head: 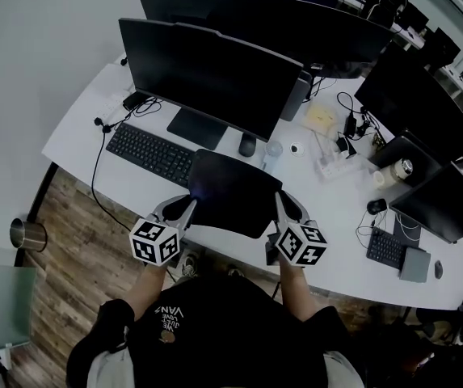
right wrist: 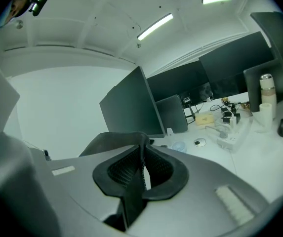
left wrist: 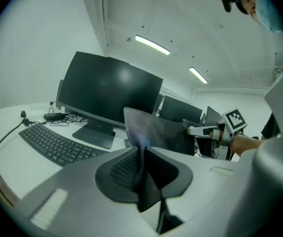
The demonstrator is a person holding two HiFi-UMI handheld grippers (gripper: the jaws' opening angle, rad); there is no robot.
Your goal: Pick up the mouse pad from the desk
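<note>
The black mouse pad hangs in the air above the white desk, held at both side edges. My left gripper is shut on its left edge, and my right gripper is shut on its right edge. In the left gripper view the mouse pad rises out of the closed jaws of the left gripper and the other gripper shows at its far end. In the right gripper view the thin mouse pad edge is pinched in the right gripper.
A black keyboard lies left of the pad, with a monitor stand and a black mouse behind it. Several monitors line the desk. A power strip and cables sit at the right. A metal bin stands on the wooden floor.
</note>
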